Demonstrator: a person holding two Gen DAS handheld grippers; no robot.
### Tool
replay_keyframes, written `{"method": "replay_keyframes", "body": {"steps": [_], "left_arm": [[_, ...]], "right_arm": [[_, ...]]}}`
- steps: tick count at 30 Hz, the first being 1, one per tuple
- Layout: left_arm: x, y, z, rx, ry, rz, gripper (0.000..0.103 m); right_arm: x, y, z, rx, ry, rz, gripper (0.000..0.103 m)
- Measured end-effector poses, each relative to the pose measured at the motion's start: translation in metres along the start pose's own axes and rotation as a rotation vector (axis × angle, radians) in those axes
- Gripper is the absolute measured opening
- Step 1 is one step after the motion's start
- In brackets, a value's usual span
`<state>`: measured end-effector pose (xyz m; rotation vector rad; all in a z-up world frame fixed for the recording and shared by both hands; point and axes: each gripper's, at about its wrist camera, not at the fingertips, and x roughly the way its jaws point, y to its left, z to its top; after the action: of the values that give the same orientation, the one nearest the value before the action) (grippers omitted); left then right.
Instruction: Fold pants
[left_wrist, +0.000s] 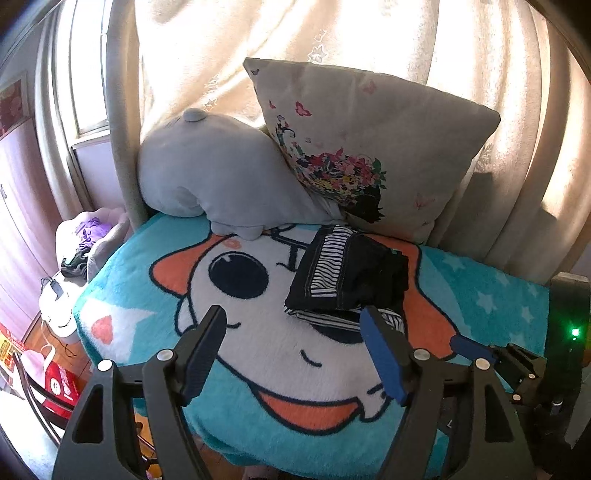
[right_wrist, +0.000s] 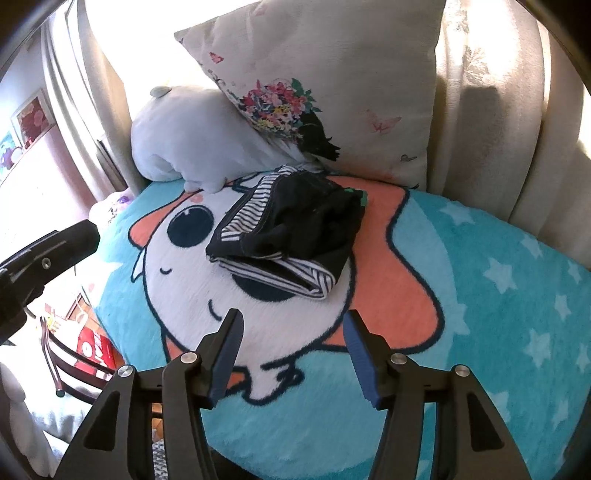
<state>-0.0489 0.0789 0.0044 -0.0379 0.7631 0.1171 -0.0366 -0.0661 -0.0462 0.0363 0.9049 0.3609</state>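
Pants folded on cartoon blanket, pillows behind.

So on the blanket: one folded pair of pants, dark with striped lining. Along the blanket's far edge, one floral pillow and one grey plush toy. Two grippers, left gripper and right gripper.

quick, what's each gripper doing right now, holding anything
left gripper: open, holding nothing, just short of the folded pants.
right gripper: open, holding nothing, also short of the pants.
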Motion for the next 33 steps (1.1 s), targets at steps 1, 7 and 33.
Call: {"method": "replay_keyframes", "body": {"steps": [1, 7, 33], "left_arm": [[-0.002, 0.001, -0.001, -0.002, -0.002, 0.002, 0.075], [-0.013, 0.009, -0.004, -0.018, -0.032, 0.011, 0.075], [-0.005, 0.032, 0.015, -0.043, -0.098, -0.021, 0.079]], "right_arm": [[0.000, 0.002, -0.001, -0.005, 0.002, 0.002, 0.061], [0.000, 0.013, -0.003, -0.033, 0.002, 0.014, 0.061], [0.025, 0.023, 0.013, -0.007, 0.021, -0.015, 0.063]]}}
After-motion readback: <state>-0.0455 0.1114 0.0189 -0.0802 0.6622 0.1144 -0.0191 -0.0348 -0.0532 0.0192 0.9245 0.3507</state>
